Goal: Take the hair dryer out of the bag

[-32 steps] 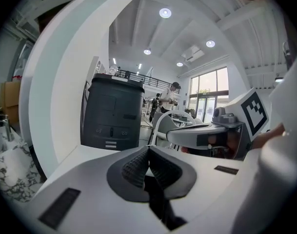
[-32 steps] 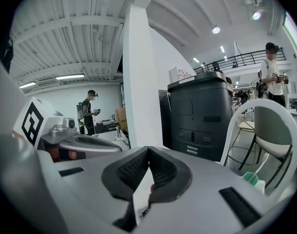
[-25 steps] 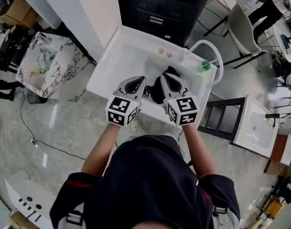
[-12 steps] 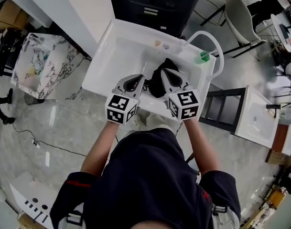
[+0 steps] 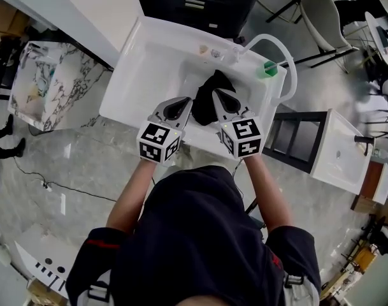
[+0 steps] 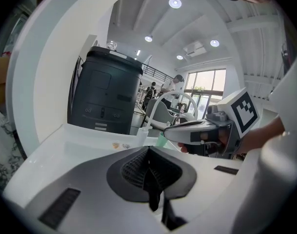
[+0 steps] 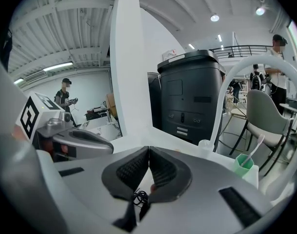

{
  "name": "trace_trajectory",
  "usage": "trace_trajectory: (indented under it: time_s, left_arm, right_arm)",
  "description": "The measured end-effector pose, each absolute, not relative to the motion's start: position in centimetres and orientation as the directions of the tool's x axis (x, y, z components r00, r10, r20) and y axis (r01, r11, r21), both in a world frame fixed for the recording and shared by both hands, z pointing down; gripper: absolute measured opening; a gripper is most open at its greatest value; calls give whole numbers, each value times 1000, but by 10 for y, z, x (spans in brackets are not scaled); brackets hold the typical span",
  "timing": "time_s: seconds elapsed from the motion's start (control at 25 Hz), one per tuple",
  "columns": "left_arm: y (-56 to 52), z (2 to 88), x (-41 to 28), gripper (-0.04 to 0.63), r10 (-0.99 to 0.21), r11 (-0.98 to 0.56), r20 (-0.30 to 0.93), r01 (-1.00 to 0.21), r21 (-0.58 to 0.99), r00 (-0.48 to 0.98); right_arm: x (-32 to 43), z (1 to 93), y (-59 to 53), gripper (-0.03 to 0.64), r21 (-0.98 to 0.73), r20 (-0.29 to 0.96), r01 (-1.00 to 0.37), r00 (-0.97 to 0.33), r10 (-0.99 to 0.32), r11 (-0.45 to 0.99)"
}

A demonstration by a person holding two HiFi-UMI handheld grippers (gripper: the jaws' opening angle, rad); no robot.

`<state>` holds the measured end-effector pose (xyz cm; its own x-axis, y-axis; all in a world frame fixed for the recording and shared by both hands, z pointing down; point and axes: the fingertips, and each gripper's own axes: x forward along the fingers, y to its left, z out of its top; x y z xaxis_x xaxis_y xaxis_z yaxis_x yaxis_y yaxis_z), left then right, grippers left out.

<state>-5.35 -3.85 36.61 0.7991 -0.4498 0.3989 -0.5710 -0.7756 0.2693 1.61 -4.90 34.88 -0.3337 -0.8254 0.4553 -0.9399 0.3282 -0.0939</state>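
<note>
- L gripper (image 6: 148, 165): jaws together; pads pinch a thin black strip that hangs below them, judged to be an edge of the black bag (image 5: 214, 81).
- R gripper (image 7: 148, 165): jaws together likewise; dark fabric and a small looped cord (image 7: 137, 197) show just under the pads; judged a grip on the bag's other edge; can't tell if the cord is a drawstring or the dryer's lead.
- Both grippers side by side, tips at the near end of the bag, one per side; marker cubes toward the person.
- Black bag: 1; lies crumpled in the white basin (image 5: 158, 69), about mid-basin, toward the R side.
- Hair dryer: 0 visible in any view; judged inside the bag.
- Progress: early; bag gripped at 2 points, mouth not seen open; left to do: spread the opening, reach in, lift the dryer clear.
- Other items: green cup (image 5: 268, 69) w/ a stick-like item in it, 1, at the basin's back R corner; white hoop tube (image 5: 294, 69), 1, arching over that corner; small bits (image 5: 203, 50) on the back rim, 2, too small to ID; dark cabinet (image 5: 200, 2) behind the basin, 1.
</note>
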Motion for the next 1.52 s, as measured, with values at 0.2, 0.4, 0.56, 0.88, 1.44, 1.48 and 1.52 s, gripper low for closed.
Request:
trace_trajectory:
  time_s: [0.2,0.4,0.56,0.88,1.44,1.48,1.52]
  left_arm:
    - [-43,385,-49,12,-448,-762,431,-587,273,783]
    - [-47,406,-48,12,-447,-753,470,-604,262,761]
    - [-44,423,-45,12,-430,-753,504,-606,257,749]
    - [-41,453,-36,12,-405,-735,531,-611,295,744]
    - [-26,501,-22,12,-305,-820,605,-526,227,736]
    - [-27,502,-22,12,-308,-823,608,-525,215,732]
    - [-28,503,-20,12,-308,-828,609,-521,207,731]
  right_arm:
    - [20,366,-52,34,-95,493,-935,-343,-800,342]
    - [29,383,-56,34,-116,521,-934,-346,-780,337]
    - [36,398,-57,34,-119,549,-935,-342,-763,334]
    - [40,424,-61,34,-158,565,-936,-347,-748,315]
    - [42,485,-45,34,-232,632,-940,-341,-696,250]
    - [42,488,-45,34,-231,639,-940,-340,-690,250]
    - [43,491,-45,34,-228,644,-941,-340,-685,252]
